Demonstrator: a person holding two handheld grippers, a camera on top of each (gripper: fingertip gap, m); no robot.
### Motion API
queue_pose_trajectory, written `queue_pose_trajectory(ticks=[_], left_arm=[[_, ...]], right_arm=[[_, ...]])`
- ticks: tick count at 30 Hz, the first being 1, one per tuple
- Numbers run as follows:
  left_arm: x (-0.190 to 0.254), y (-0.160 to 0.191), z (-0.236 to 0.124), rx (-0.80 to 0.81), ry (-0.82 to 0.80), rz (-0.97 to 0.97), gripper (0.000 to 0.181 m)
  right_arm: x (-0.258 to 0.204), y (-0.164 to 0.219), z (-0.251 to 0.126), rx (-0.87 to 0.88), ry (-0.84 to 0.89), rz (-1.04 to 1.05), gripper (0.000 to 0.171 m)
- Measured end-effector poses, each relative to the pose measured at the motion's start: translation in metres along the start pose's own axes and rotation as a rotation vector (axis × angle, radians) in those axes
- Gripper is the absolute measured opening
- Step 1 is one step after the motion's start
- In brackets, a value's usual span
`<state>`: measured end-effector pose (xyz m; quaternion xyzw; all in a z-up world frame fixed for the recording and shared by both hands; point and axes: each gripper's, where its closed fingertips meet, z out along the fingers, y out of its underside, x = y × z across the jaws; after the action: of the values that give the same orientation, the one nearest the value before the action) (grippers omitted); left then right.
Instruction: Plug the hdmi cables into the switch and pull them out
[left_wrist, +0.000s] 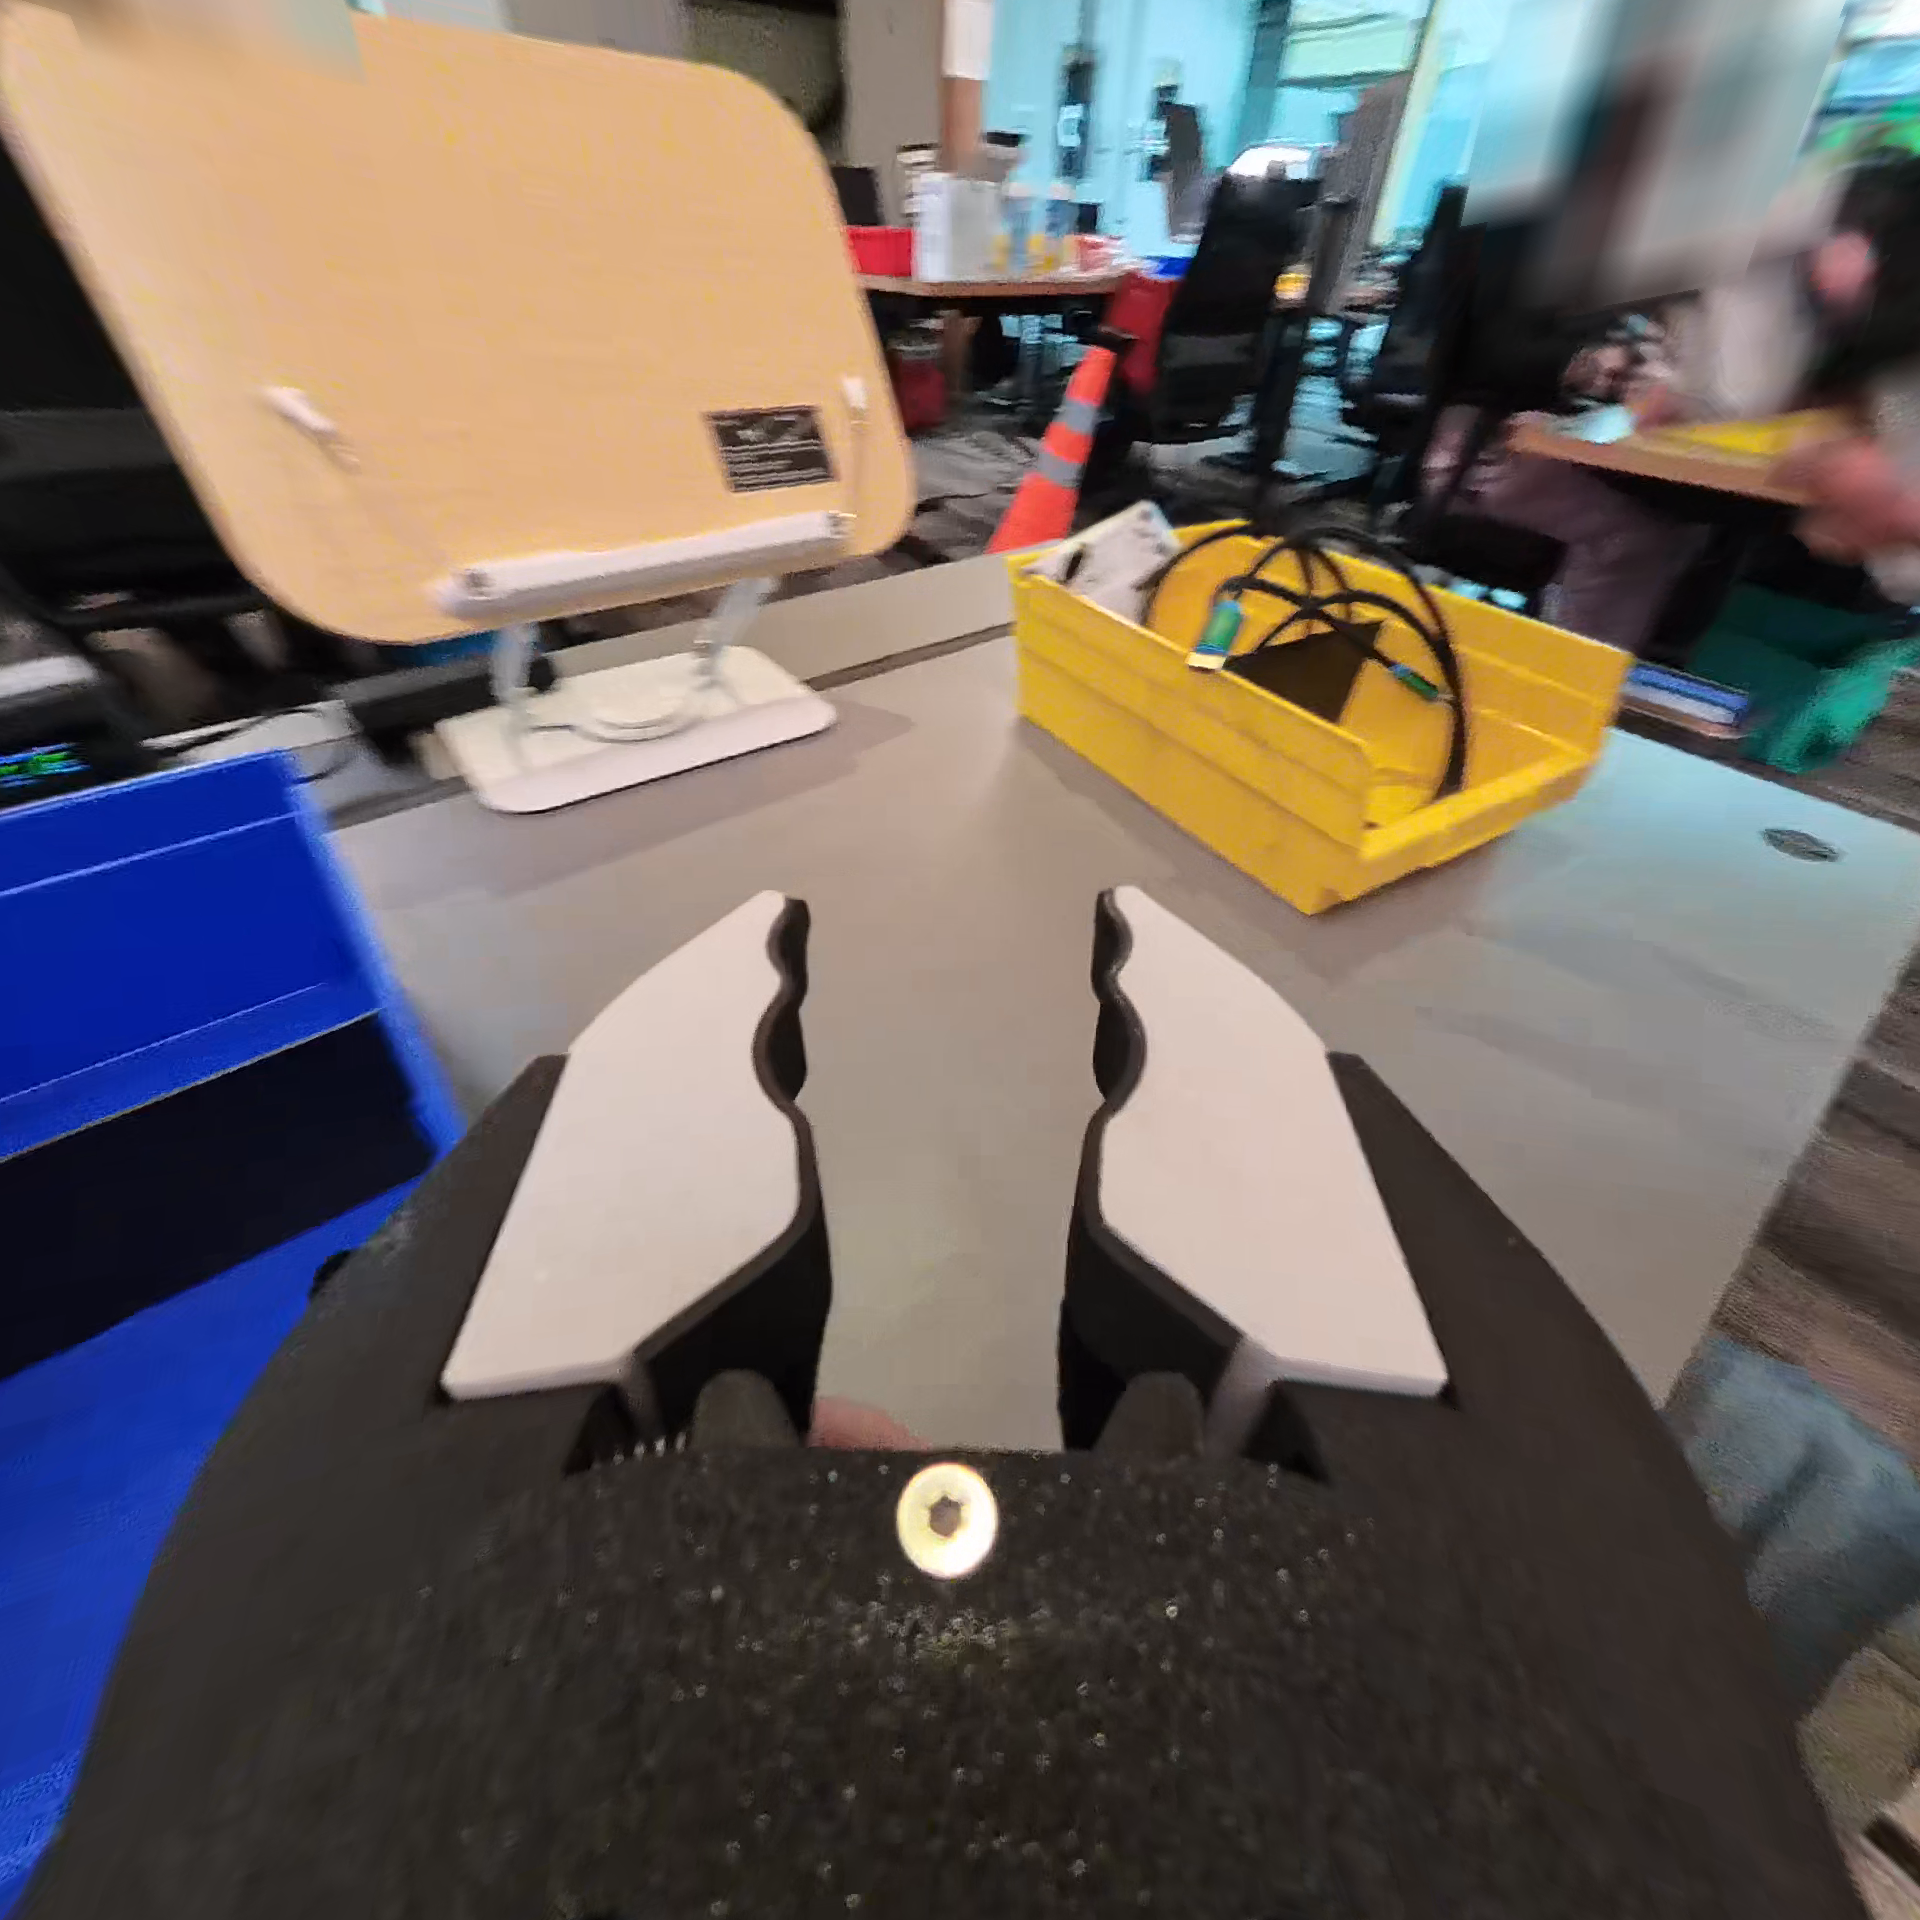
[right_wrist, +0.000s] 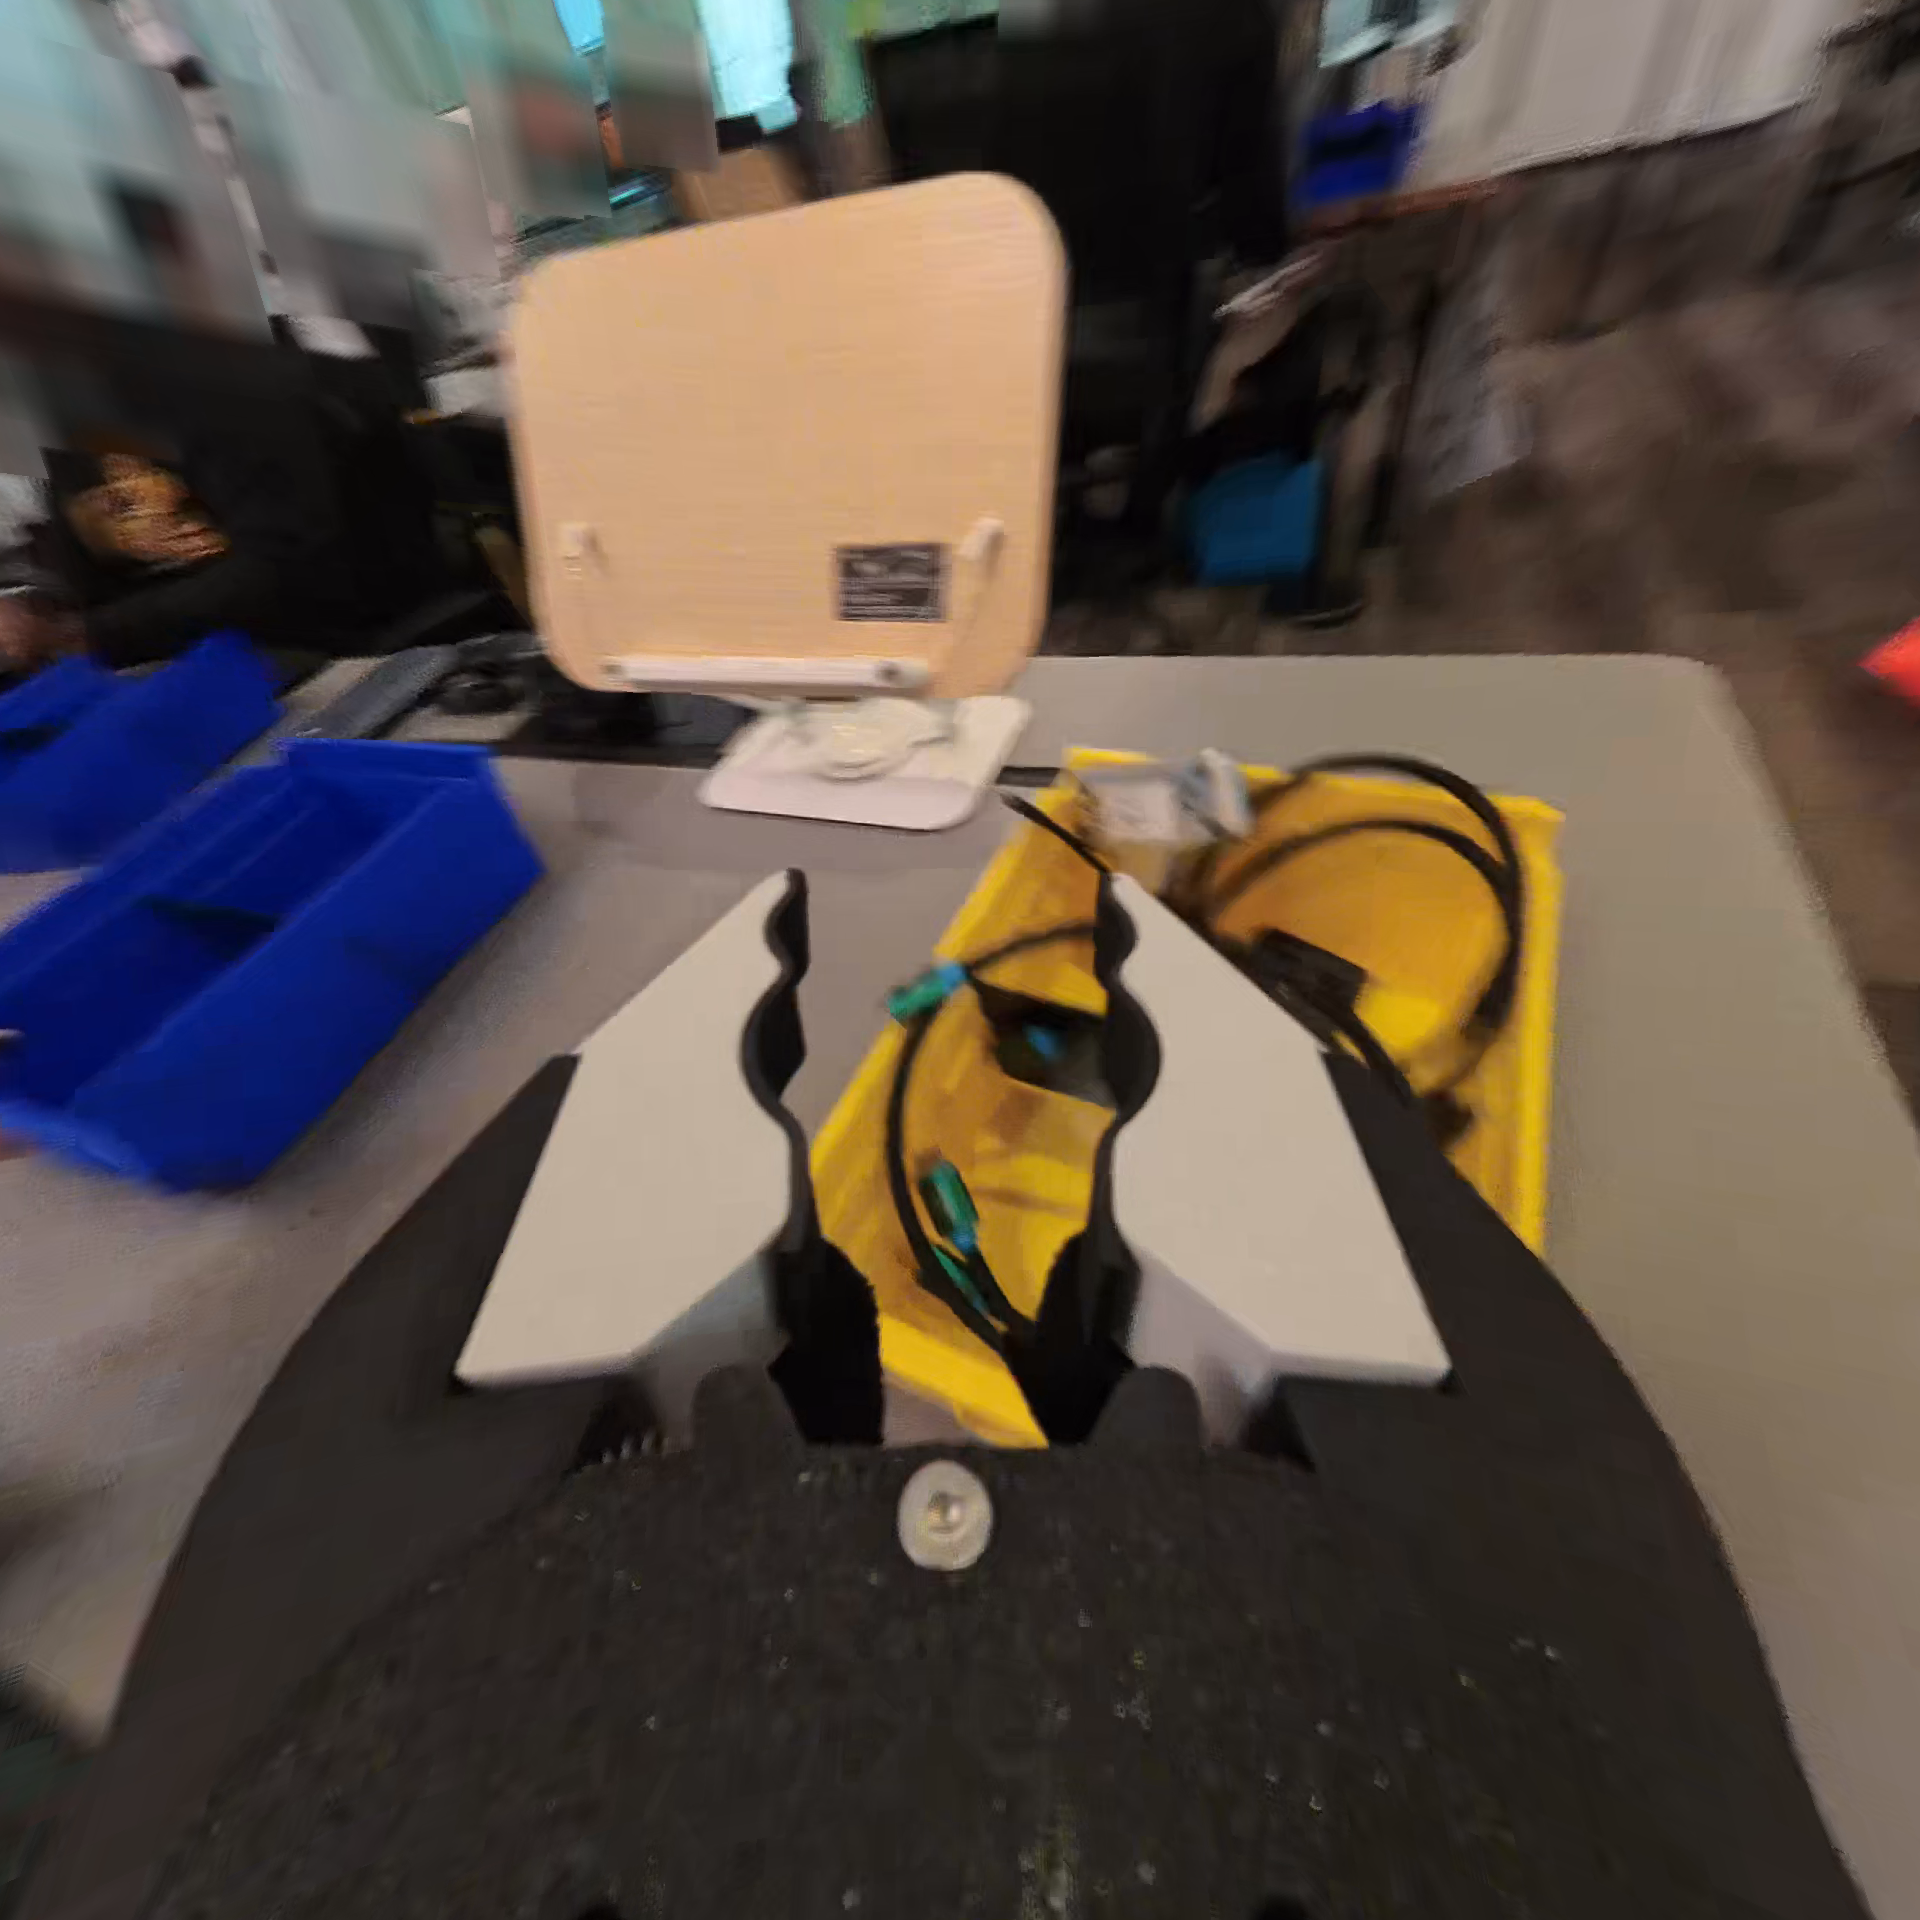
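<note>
A yellow bin (left_wrist: 1247, 758) (right_wrist: 1507, 1039) on the grey table holds black HDMI cables (left_wrist: 1423, 623) (right_wrist: 1475, 831) with green plugs (left_wrist: 1221, 629) (right_wrist: 948, 1195) and a black switch box (left_wrist: 1299, 670) (right_wrist: 1049, 1039). My left gripper (left_wrist: 951, 914) is open and empty over bare table, short of the bin, which lies ahead to the right. My right gripper (right_wrist: 951, 894) is open and empty, held above the bin's near left part, with a green plug and the switch showing between its fingers.
A tan board on a white stand (left_wrist: 468, 312) (right_wrist: 790, 436) stands at the table's far side. Blue bins (left_wrist: 156, 1039) (right_wrist: 239, 956) sit at the left. An orange cone (left_wrist: 1070, 447) and a person at another table (left_wrist: 1766, 416) are beyond. The gap from one gripper's tips to the other's is roughly 35 cm.
</note>
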<state>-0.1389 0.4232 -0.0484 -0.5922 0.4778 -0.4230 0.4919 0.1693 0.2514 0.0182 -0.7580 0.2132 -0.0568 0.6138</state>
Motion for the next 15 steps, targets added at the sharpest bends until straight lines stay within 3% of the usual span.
queue_pose_trajectory(ticks=[1,2,4,7,10,15], left_arm=[[-0.008,0.0,-0.012,0.004,-0.039,-0.025,0.053],[-0.016,0.005,-0.024,-0.015,-0.068,-0.068,0.053],[-0.037,0.026,-0.047,-0.082,-0.15,-0.146,0.06],[-0.083,0.071,-0.08,-0.16,-0.379,-0.117,0.059],[-0.11,0.114,-0.095,-0.273,-0.459,-0.146,0.054],[-0.121,0.139,-0.098,-0.338,-0.455,-0.291,0.054]], right_arm=[[0.006,0.024,-0.012,0.029,0.087,-0.002,0.042],[0.007,0.052,-0.02,0.036,0.136,0.036,0.039],[0.005,0.114,-0.025,0.003,0.163,0.147,0.055],[0.0,0.184,-0.028,-0.101,0.212,0.145,0.062],[-0.012,0.186,-0.019,-0.139,0.21,0.062,0.062],[-0.008,0.188,-0.001,-0.165,0.252,-0.025,0.062]])
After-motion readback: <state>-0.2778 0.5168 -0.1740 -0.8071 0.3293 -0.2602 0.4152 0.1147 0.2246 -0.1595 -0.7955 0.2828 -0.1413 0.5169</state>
